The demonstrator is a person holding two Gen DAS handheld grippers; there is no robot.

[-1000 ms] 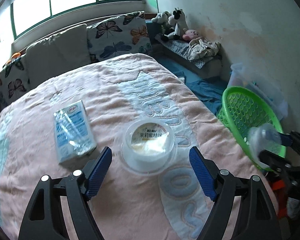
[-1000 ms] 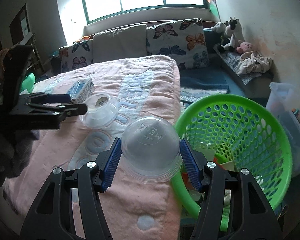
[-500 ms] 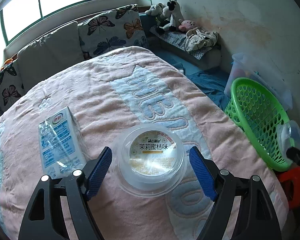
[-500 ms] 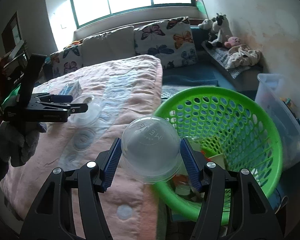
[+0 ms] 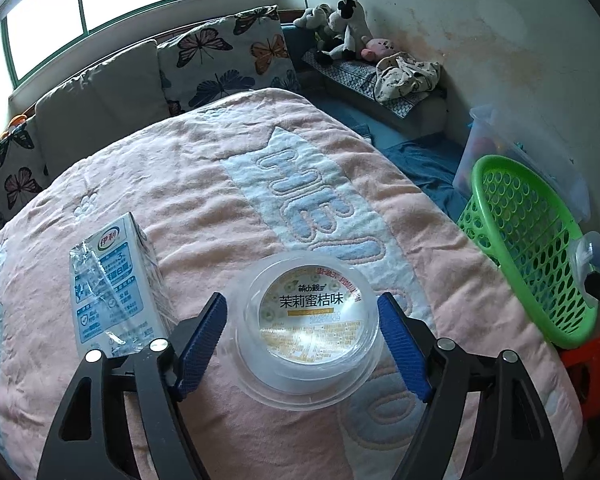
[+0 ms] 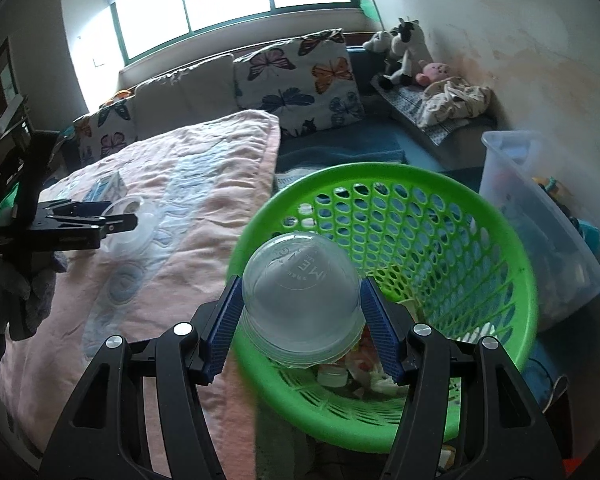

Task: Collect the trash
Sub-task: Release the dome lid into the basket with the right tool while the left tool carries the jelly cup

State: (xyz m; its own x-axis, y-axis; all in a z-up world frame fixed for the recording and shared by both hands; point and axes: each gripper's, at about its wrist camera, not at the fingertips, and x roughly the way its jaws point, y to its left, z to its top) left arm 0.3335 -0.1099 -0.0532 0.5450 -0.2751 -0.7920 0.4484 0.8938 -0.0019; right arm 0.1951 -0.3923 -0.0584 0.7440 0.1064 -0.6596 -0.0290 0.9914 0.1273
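Note:
My left gripper is open, its blue pads on either side of a clear plastic tub with a yellow-white label, which lies on the pink blanket. A flattened milk carton lies just left of it. My right gripper is shut on a clear domed plastic lid and holds it over the near rim of the green basket, which has trash at its bottom. The left gripper and the tub also show in the right wrist view.
The green basket stands on the floor right of the bed. A clear plastic storage bin sits behind it. Butterfly pillows and plush toys line the far side. An orange stool is below the basket.
My left gripper moved forward until its pads flank the tub. My right gripper carried the domed lid rightward, from over the blanket edge to over the basket.

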